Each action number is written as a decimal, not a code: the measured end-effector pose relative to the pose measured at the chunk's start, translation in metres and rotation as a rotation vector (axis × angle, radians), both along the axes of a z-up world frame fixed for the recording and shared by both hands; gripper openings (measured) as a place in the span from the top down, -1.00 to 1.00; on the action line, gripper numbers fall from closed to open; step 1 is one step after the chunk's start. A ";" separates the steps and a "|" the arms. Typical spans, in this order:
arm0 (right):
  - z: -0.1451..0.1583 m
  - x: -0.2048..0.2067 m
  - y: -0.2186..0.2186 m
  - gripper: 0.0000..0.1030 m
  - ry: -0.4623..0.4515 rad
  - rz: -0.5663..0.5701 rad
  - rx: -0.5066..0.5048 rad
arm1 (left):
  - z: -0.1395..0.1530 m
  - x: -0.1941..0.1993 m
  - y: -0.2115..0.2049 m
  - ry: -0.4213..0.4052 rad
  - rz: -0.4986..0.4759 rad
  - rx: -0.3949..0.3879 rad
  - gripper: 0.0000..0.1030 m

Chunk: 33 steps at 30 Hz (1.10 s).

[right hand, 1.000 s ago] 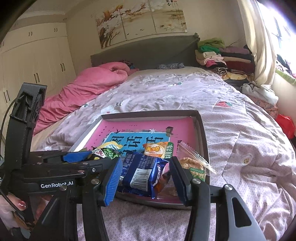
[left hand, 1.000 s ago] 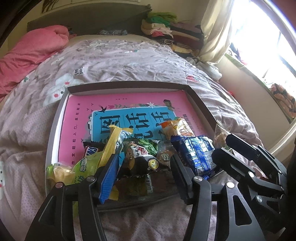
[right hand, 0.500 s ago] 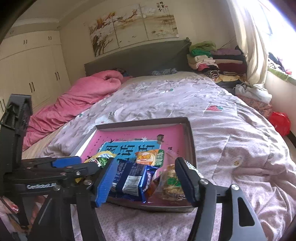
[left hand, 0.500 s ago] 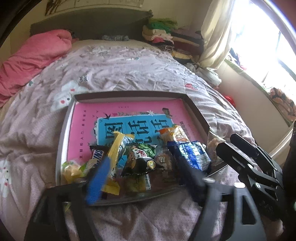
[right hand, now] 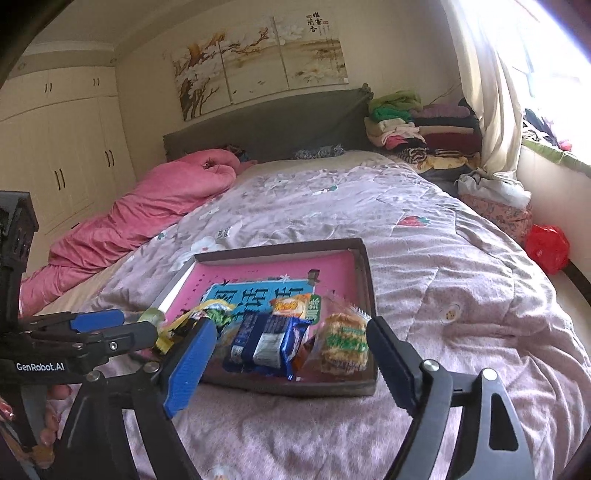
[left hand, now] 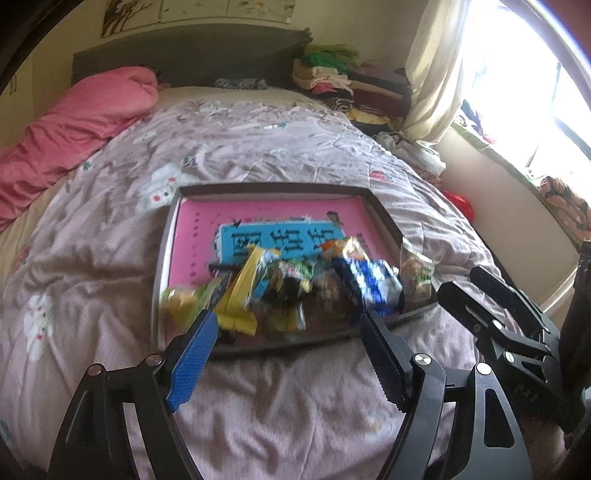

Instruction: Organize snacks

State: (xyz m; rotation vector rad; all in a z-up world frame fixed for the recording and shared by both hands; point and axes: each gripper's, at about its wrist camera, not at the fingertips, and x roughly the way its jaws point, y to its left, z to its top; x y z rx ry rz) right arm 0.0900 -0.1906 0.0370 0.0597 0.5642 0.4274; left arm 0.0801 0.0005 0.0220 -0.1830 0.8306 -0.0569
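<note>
"GenRobot.AI" is printed on the left gripper.

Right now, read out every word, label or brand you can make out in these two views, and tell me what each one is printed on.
"GenRobot.AI": white print on the black body of the left hand-held gripper, seen in the right wrist view.
Large Chinese characters on the blue panel of the pink book cover in the shallow grey tray: partly hidden, not readable.
Black calligraphy on the wall painting: too small.
Snack wrappers: print too blurred.

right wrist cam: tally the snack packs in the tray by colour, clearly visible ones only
Blue pack: 1
Orange pack: 1
Clear bag with green label: 1
Yellow wrapper: 1
Total: 4; more at the left are too hidden to count.
</note>
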 end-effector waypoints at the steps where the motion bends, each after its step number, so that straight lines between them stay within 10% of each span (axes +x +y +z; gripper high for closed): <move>1: 0.000 -0.004 0.001 -0.62 0.004 0.001 -0.007 | -0.002 -0.004 0.000 0.005 0.003 0.002 -0.56; 33: -0.015 -0.057 0.014 -0.85 0.081 0.038 -0.093 | -0.023 -0.058 0.004 0.057 0.069 0.029 -0.56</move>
